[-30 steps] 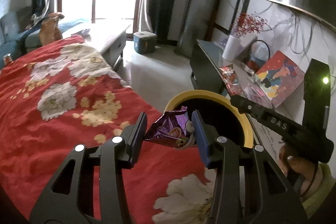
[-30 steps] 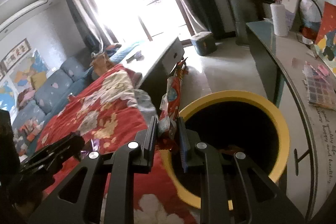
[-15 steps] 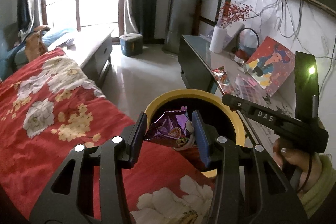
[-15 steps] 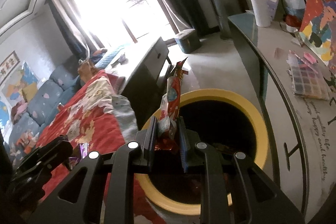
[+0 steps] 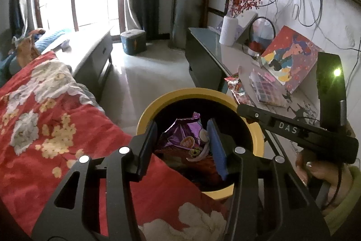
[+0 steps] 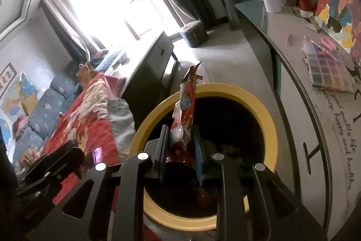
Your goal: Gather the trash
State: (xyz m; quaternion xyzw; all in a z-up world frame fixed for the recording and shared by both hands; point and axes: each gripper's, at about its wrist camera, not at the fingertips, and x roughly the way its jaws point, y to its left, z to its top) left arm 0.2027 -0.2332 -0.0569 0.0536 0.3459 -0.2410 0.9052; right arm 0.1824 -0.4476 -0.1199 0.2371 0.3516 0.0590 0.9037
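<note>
My left gripper [image 5: 182, 141] is shut on a crumpled purple snack wrapper [image 5: 187, 137] and holds it over the mouth of the yellow-rimmed trash bin [image 5: 187, 93]. My right gripper [image 6: 180, 141] is shut on a long red snack wrapper [image 6: 186, 105] that stands upright over the same bin [image 6: 266, 110]. The right gripper's body [image 5: 293, 128] shows at the right of the left wrist view. The left gripper's body [image 6: 52, 164] shows at the lower left of the right wrist view. Some trash lies dark inside the bin.
A red flowered blanket [image 5: 45, 128] covers the bed left of the bin. A long sideboard [image 5: 225, 55] on the right carries a red wrapper [image 5: 237, 87], a paint palette [image 5: 266, 89], a painting [image 5: 291, 60] and a white vase [image 5: 227, 31]. A low cabinet [image 5: 94, 53] and small box [image 5: 133, 41] stand by the window.
Both grippers have moved forward over the bin's opening, still holding their wrappers. The bin now sits more centrally under the fingers.
</note>
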